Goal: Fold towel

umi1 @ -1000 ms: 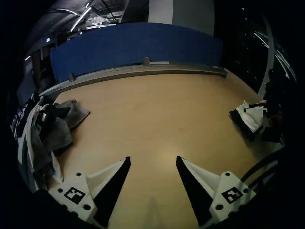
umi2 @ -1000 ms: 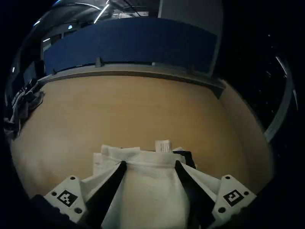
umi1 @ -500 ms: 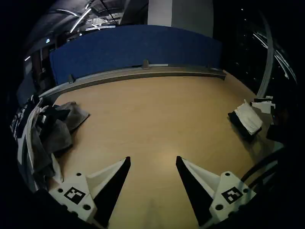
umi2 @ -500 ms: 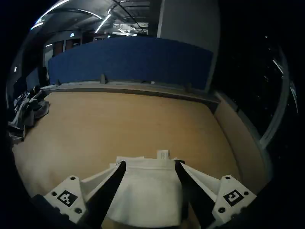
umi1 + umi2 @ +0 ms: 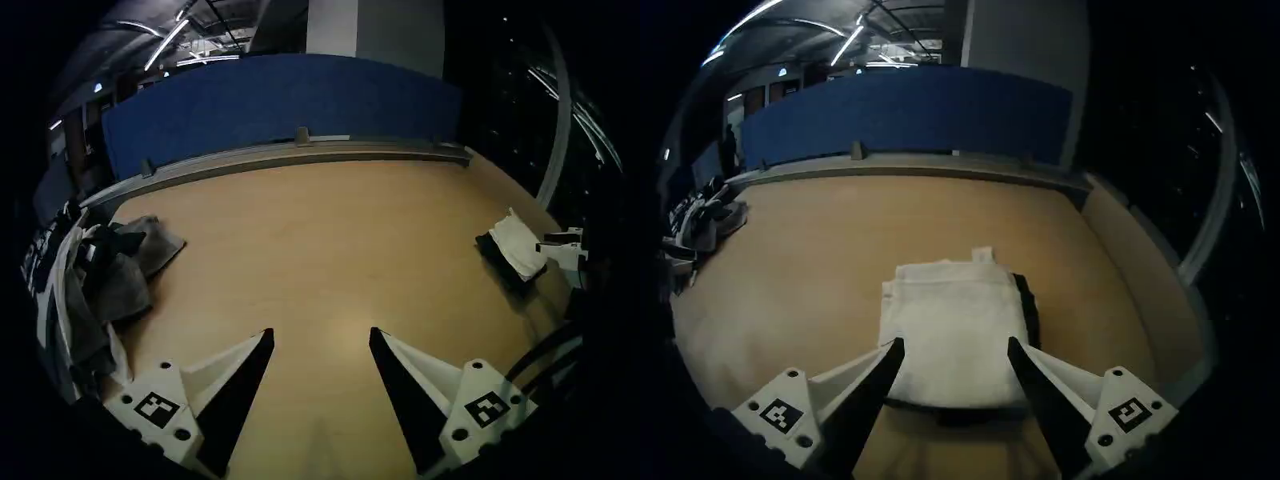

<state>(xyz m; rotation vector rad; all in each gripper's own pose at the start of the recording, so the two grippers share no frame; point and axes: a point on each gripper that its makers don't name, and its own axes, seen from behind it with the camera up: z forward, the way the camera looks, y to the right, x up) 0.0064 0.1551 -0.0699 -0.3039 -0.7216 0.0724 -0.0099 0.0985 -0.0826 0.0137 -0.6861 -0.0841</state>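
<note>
2 claws are standing open and empty. My right claw [image 5: 954, 342] is hovering over the folded white cloth towel [image 5: 952, 316], which is lying on a dark folded cloth [image 5: 1025, 300] on the tan wooden table [image 5: 824, 240]. I am judging this fold complete; next, my left claw [image 5: 320, 336] is needing the rumpled grey cloth heap [image 5: 116, 280].

The wooden worktop [image 5: 336, 232] carries a folded white towel [image 5: 954, 328] stacked on a dark folded cloth [image 5: 1026, 298] near its right edge. A heap of grey and dark cloths [image 5: 112, 272] lies at the left edge.
</note>
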